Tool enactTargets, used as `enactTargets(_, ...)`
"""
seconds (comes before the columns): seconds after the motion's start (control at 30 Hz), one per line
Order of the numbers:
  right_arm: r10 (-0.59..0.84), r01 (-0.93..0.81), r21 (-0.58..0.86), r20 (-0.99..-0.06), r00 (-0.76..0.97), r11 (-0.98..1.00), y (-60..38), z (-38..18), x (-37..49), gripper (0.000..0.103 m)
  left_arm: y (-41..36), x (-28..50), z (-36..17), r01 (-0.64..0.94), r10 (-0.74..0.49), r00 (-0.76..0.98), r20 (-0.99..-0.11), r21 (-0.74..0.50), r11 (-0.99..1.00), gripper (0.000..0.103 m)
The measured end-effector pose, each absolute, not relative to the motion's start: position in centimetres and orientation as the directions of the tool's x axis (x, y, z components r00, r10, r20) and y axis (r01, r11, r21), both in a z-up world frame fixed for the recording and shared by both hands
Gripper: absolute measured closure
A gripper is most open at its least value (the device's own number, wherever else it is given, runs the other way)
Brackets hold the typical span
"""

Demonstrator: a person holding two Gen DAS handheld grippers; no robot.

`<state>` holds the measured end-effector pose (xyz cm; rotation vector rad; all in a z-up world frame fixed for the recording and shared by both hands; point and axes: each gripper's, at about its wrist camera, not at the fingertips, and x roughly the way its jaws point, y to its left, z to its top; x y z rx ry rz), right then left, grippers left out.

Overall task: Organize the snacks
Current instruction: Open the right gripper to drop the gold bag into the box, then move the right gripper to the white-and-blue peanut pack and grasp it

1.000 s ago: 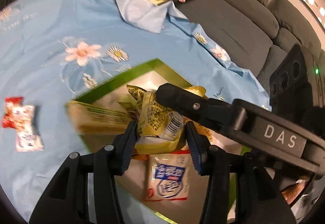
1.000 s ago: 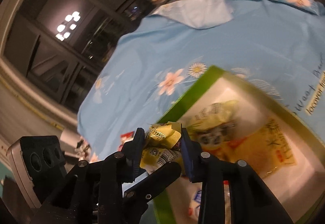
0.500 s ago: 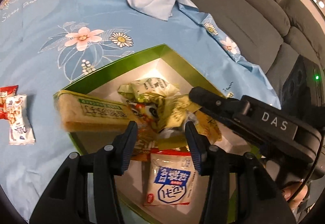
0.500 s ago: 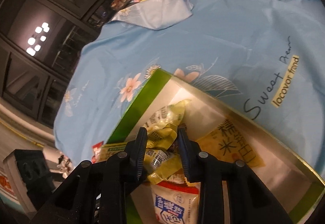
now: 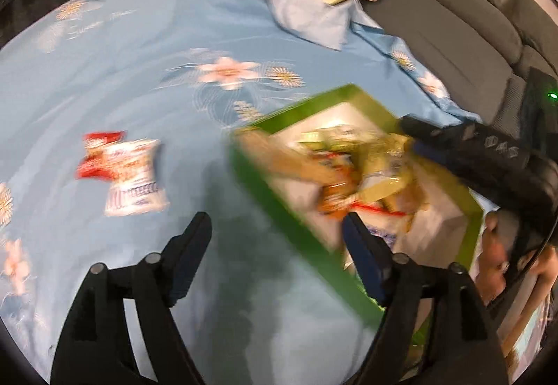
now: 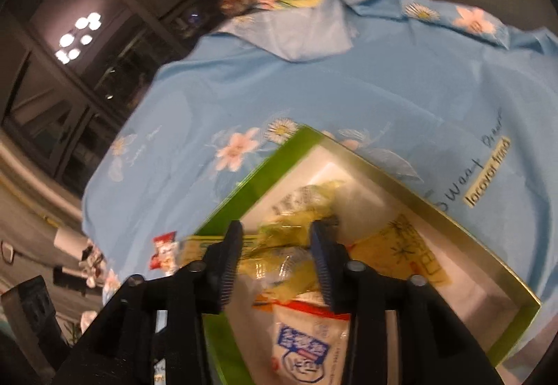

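Now both jaws just widened, empty: left gripper off the green box, right gripper over heaped snack packets; could snag and spill.

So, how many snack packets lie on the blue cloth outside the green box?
2: a red packet and a white packet, overlapping each other on the blue cloth, to the left of the green box. Others may be hidden outside the view.
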<state>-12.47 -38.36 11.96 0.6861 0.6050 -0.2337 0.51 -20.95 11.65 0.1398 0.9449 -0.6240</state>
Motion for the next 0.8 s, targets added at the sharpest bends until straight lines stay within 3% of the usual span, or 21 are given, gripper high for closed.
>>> enactTargets(0.07,-0.016,0.373,0.500,-0.581,0.814,0.782,-37.5,12.7,-12.5,0.039,-18.6,0.6,12.0,0.518,-0.414,0.444,-0.795,-0.149,0.842,0.021)
enactTargets(0.17,-0.003,0.327,0.473,-0.565,0.825,0.818,-35.9,13.4,-12.1,0.031,-13.8,0.2,12.3,0.435,-0.372,0.479,-0.795,-0.153,0.887,0.012)
enactTargets(0.27,0.030,0.282,0.460,-0.561,0.827,0.842,-34.1,13.7,-11.0,0.023,-9.2,-0.4,11.9,0.322,-0.337,0.523,-0.782,-0.185,0.928,0.012)
enactTargets(0.4,0.059,0.241,0.436,-0.570,0.819,0.867,-31.4,13.5,-9.2,0.021,-3.9,-0.5,10.3,0.172,-0.338,0.549,-0.765,-0.292,0.941,0.012)
enactTargets(0.5,0.072,0.220,0.416,-0.581,0.811,0.882,-29.6,13.3,-8.2,0.021,-1.7,0.1,9.5,0.060,-0.287,0.548,-0.785,-0.306,0.950,0.012)
enactTargets(0.63,0.103,0.161,0.401,-0.561,0.821,0.902,-26.7,12.9,-7.2,0.021,-0.5,0.4,9.5,-0.014,-0.286,0.582,-0.761,-0.361,0.932,0.012)
enactTargets(0.8,0.137,0.065,0.351,-0.522,0.842,0.934,-23.4,12.5,-6.4,0.021,-0.1,0.0,9.9,-0.032,-0.254,0.584,-0.771,-0.335,0.942,0.012)
